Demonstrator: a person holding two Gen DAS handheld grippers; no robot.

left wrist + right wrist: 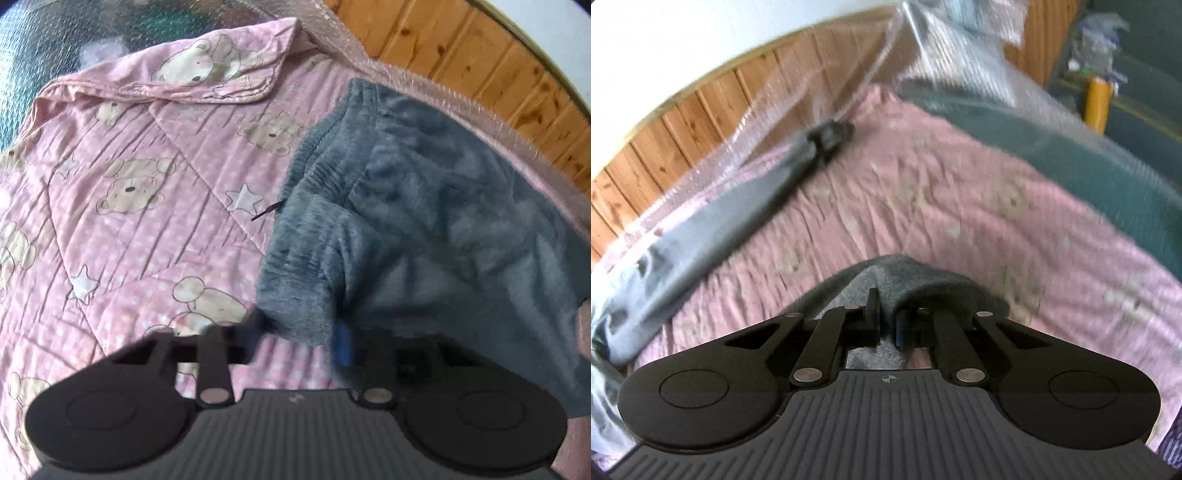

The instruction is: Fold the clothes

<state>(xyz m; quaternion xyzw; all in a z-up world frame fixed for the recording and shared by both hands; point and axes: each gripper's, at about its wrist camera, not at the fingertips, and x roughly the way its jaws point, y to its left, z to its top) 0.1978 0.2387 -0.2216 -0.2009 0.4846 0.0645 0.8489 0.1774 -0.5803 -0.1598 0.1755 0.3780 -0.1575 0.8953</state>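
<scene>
Garment: grey fleece trousers (424, 206) are seen lying on a pink bear-print quilt (147, 206), at the 3 o'clock side of the left wrist view; the ribbed elastic waistband (314, 158) is turned toward 10 o'clock, with a dark drawcord tip (264, 212) showing beside it.

Far end: in the right wrist view a long grey leg (713, 218) is stretched toward 11 o'clock along the quilt's edge, beside bubble wrap (798, 96) and wood panelling (683, 122).

Left claw (295, 343): its fingers are spread, with the fleece edge between them; the picture is blurred, and whether the cloth is gripped cannot be told.

Right claw (886, 325): its fingers are pressed together on a tented fold of grey fleece (897, 273).

Handling, as judged: the fabric is taken to be light, soft and limp, with a plush nap that should resist slipping; sagging and bunching are to be expected wherever it is unsupported.

Hold points, as judged: the gathered waistband and the leg cuff are preferred, being thicker and firmer than the open fleece.

Fold state: a bunched, partly doubled lie is shown; the stage cannot be settled.
</scene>
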